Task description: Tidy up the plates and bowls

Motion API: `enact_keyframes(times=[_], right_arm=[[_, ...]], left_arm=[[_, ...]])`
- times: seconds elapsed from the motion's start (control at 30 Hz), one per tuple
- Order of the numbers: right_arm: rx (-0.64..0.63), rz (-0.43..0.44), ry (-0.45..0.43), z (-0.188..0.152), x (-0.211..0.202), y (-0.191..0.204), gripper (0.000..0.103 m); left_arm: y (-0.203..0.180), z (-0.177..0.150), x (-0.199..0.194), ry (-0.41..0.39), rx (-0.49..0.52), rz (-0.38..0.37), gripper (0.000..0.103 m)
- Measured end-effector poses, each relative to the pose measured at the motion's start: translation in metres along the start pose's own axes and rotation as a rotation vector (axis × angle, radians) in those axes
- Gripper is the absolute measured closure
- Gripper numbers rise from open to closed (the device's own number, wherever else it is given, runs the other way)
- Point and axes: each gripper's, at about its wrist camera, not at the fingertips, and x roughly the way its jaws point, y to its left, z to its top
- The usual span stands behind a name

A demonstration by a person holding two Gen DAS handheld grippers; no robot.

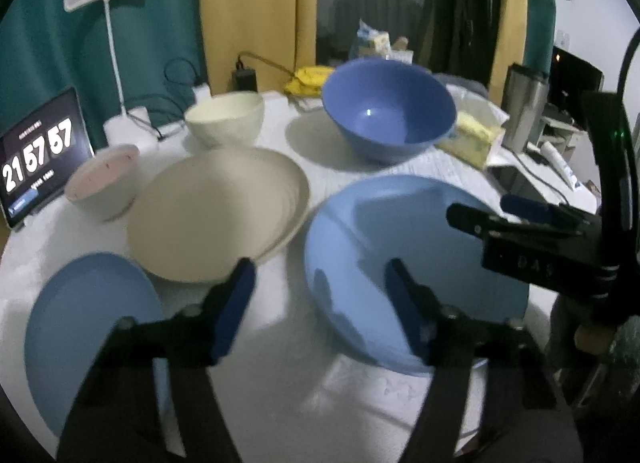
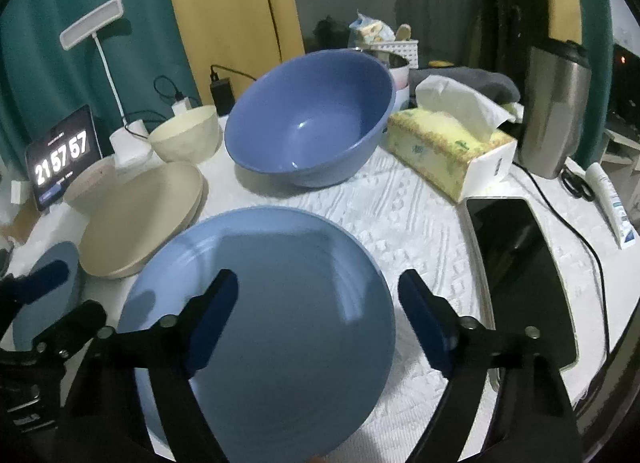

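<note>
Your right tongs [image 2: 318, 317] hover open over the big blue plate [image 2: 280, 263] at the desk's near edge, left tongs [image 1: 320, 299] open beside it; it looks rigid, smooth, slippery, so pinch the rim.

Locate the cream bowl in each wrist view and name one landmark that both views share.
Left wrist view: the cream bowl stands upper left of centre, behind the beige plate and left of the dark blue bowl.
Right wrist view: the cream bowl sits at upper left, between the white lamp base and the dark blue bowl.
Shared landmark: the clock display at the far left.
</note>
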Motion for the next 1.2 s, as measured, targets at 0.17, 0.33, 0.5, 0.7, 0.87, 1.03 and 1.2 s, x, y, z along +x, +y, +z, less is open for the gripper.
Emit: enact_keyframes(times=[0.17, 0.33, 0.5, 0.7, 0.87, 1.03, 1.2], right_arm=[[-0.006, 0.008, 0.009, -0.002, 0.008, 0.0, 0.023], [-0.014, -0.009, 0.005, -0.002, 0.01, -0.001, 0.029], [-0.003, -0.051, 0.03, -0.004, 0.018, -0.008, 0.029], [-0.012, -0.058, 0.067, -0.008, 0.026, -0.009, 0.051], [0.001, -0.098, 0.061, -0.01, 0.024, -0.015, 0.077], [-0.005, -0.104, 0.06, -0.01, 0.017, -0.013, 0.083], [-0.011, -0.108, 0.037, -0.008, 0.005, -0.005, 0.083]], left_arm=[[0.001, -0.002, 0.01, 0.032, -0.007, -0.002, 0.049], [0.001, -0.004, 0.021, 0.077, -0.016, -0.003, 0.049], [-0.001, -0.005, 0.028, 0.102, -0.02, -0.009, 0.062], [-0.002, -0.007, 0.037, 0.133, -0.027, -0.013, 0.072], [0.001, -0.008, 0.035, 0.13, -0.04, -0.016, 0.073], [0.005, -0.008, 0.028, 0.113, -0.046, -0.015, 0.073], [0.01, -0.009, 0.015, 0.081, -0.052, -0.021, 0.073]])
